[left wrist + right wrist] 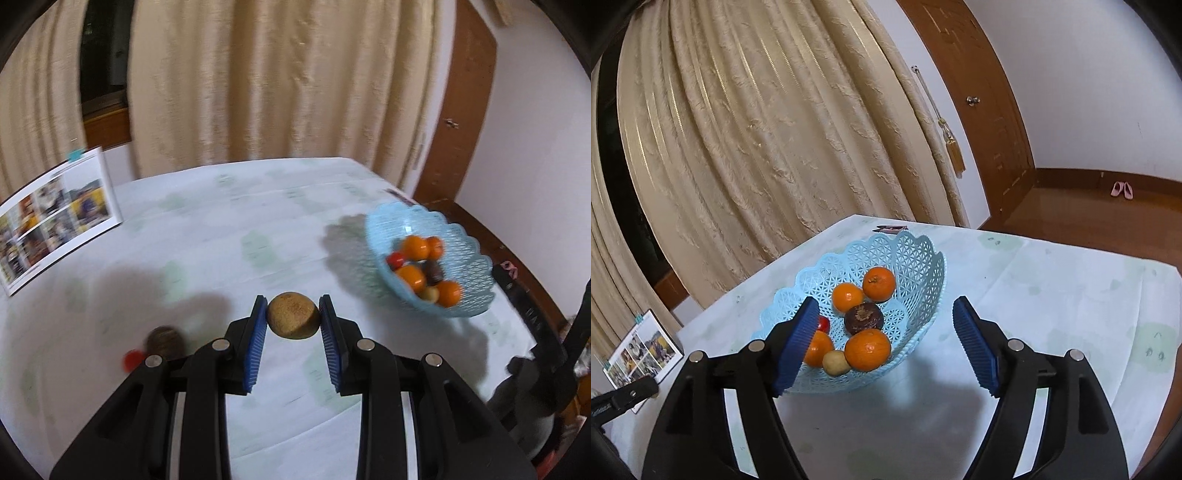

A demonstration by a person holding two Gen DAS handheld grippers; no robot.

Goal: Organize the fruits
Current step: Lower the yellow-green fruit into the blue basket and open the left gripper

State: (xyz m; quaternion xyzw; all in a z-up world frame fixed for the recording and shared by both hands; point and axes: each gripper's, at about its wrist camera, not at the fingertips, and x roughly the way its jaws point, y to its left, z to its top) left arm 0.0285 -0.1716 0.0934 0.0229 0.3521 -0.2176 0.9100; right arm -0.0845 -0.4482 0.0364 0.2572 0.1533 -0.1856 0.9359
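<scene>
My left gripper (293,314) clamps the fuzzy brown kiwi (293,315) above the pale tablecloth (221,229). Right gripper (884,343) jaws wide, empty, before the light-blue lattice plastic basket (916,266) of oranges (867,349).

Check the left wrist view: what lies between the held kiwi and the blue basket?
Only bare tablecloth and the basket's shadow; no fruit between it and the kiwi.

Between you and the basket (458,295) the table (258,221) lies bare; the basket's high rim stands in the way.
</scene>
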